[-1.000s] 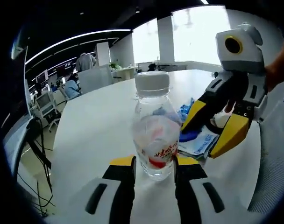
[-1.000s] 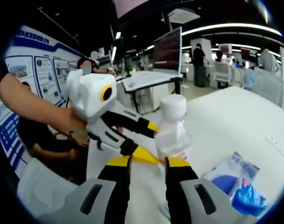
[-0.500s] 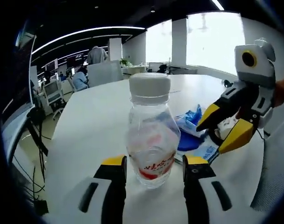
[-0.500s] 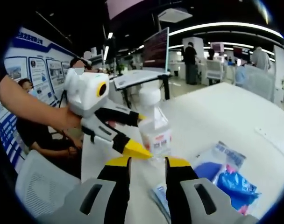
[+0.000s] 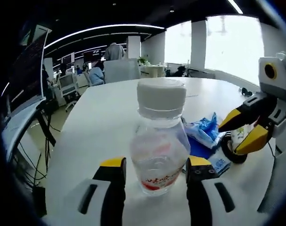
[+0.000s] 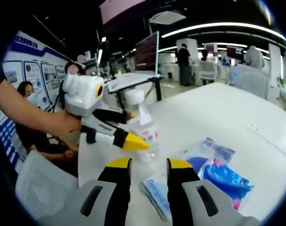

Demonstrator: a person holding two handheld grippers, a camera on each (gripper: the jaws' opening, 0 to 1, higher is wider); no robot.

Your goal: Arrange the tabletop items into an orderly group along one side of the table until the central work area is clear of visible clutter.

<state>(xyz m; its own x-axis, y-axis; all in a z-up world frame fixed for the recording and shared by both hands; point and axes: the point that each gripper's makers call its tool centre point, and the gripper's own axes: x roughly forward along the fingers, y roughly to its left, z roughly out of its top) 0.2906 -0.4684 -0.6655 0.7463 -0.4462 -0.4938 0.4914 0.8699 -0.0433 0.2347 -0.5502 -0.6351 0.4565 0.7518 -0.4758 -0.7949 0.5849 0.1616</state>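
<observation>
A clear plastic bottle (image 5: 159, 141) with a white cap stands upright on the white table (image 5: 96, 127). My left gripper (image 5: 156, 162) is open, one jaw on each side of the bottle's lower body, with a small gap at the left jaw. In the right gripper view the bottle (image 6: 142, 129) stands between the left gripper's (image 6: 126, 134) yellow-tipped jaws. My right gripper (image 6: 148, 162) is open with nothing between its fingers, short of the bottle. It also hangs at the right of the left gripper view, the right gripper (image 5: 244, 129) above a dark-rimmed round item (image 5: 233, 151).
Blue plastic packets (image 6: 225, 181) and flat printed packets (image 6: 216, 150) lie on the table right of the bottle, one small packet (image 6: 154, 188) just under my right jaws. A grey mesh chair (image 6: 39, 188) stands at the near table edge. People sit beyond it.
The left jaws have spread apart and the bottle now sits deeper between them. The right gripper has drawn back from the bottle, bringing more packets into its view.
</observation>
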